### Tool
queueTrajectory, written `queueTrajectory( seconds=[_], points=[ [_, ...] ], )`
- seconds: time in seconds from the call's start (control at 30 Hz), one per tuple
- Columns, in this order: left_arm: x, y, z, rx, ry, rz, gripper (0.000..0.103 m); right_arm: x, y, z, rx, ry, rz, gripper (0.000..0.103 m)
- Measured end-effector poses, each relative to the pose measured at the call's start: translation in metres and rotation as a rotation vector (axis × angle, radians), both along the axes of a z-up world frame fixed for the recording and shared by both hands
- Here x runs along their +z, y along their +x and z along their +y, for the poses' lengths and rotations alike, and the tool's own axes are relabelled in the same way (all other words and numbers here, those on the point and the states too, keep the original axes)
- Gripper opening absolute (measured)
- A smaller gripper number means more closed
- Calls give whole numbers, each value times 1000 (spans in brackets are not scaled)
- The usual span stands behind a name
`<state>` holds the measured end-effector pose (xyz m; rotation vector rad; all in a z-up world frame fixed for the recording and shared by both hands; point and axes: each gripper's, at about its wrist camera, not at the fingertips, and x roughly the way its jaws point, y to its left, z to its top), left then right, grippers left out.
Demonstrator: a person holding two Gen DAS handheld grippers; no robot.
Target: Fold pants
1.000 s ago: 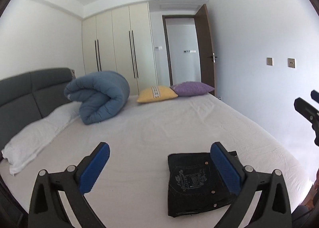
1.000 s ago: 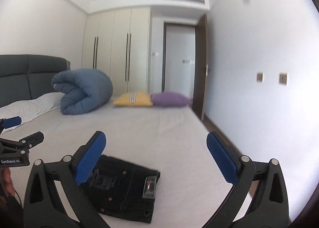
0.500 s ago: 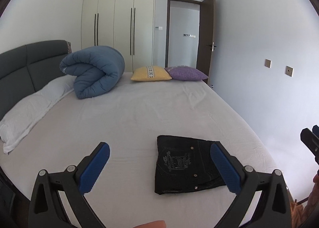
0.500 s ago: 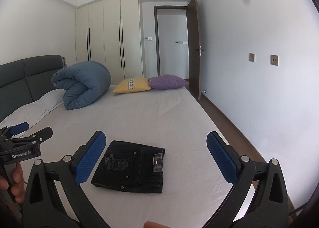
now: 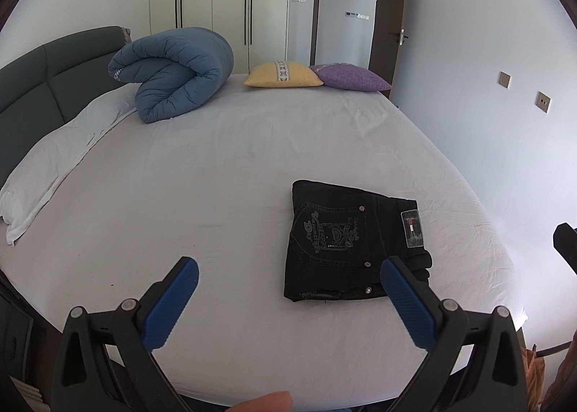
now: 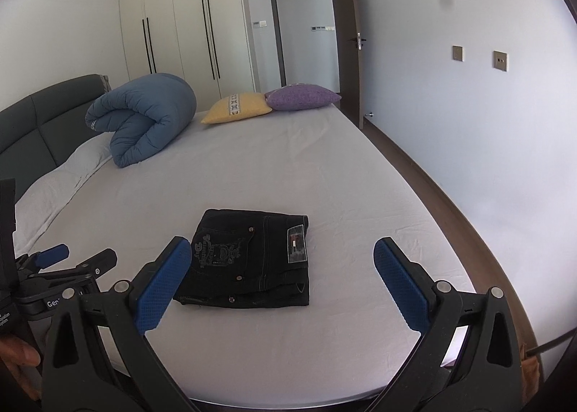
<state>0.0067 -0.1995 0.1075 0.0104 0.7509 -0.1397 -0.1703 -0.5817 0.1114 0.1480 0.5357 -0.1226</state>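
The black pants lie folded into a compact rectangle on the white bed sheet, back pocket and label facing up. They also show in the right wrist view. My left gripper is open and empty, held above the near edge of the bed, the pants behind its right finger. My right gripper is open and empty, held above the near edge with the pants between and beyond its fingers. The left gripper also shows at the left of the right wrist view.
A rolled blue duvet, a yellow cushion and a purple cushion lie at the far end. A white pillow lies along the grey headboard. A wall and floor strip run on the right.
Both grippers have pulled back and up from the bed, so the folded pants now lie farther ahead and in full view. The pants have not moved.
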Motion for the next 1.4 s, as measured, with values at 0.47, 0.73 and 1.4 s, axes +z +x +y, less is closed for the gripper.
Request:
queueTrajectory(
  seconds=[0.47, 0.73, 1.4],
  points=[
    [-11, 2, -2, -3, 14, 30, 103, -13, 21, 2, 18, 14, 53, 103],
    [-15, 4, -2, -5, 20, 39, 103, -22, 30, 5, 22, 17, 69, 103],
    [-25, 3, -4, -21, 30, 57, 103, -35, 33, 13, 27, 22, 77, 103]
  ],
)
